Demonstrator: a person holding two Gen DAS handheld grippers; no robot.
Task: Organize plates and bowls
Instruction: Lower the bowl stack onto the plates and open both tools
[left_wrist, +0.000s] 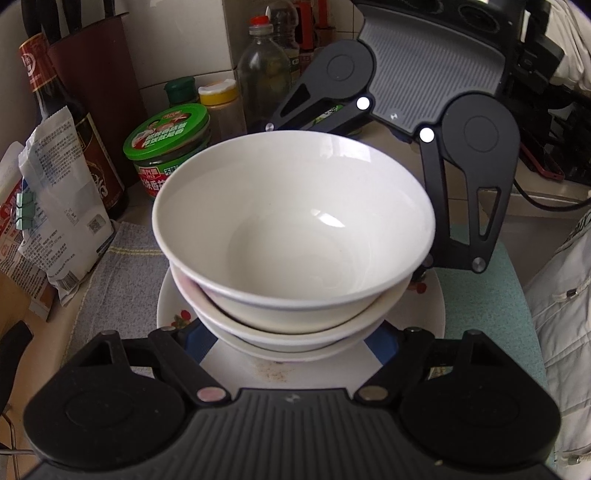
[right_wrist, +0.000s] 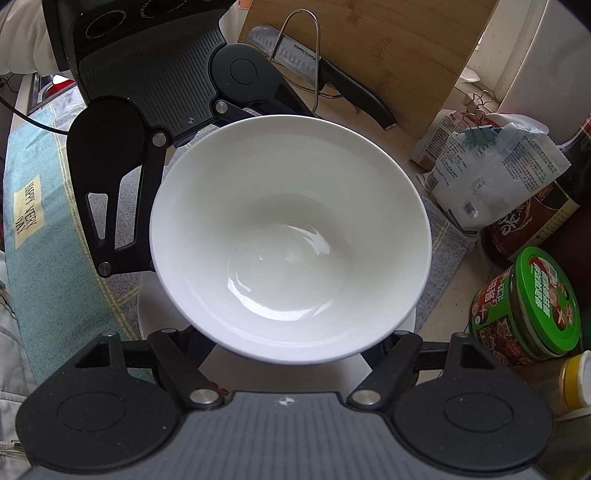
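A stack of white bowls (left_wrist: 291, 236) sits on a white plate (left_wrist: 173, 310) with a small fruit pattern. The top bowl also fills the right wrist view (right_wrist: 291, 240). My left gripper (left_wrist: 291, 343) reaches in from the near side with its fingers spread to either side of the lower bowls; its fingertips are hidden beneath the stack. My right gripper (right_wrist: 291, 347) comes from the opposite side, fingers spread around the stack's base, tips hidden under the top bowl. Each gripper shows in the other's view: the right (left_wrist: 436, 147), the left (right_wrist: 147, 122).
The plate rests on a grey cloth (left_wrist: 122, 266) beside a teal mat (left_wrist: 491, 295). Close by stand a green-lidded jar (left_wrist: 170, 147), a dark sauce bottle (left_wrist: 62, 122), a paper packet (left_wrist: 62, 206), a clear bottle (left_wrist: 264, 74), a knife (right_wrist: 332, 77) and a wooden board (right_wrist: 388, 48).
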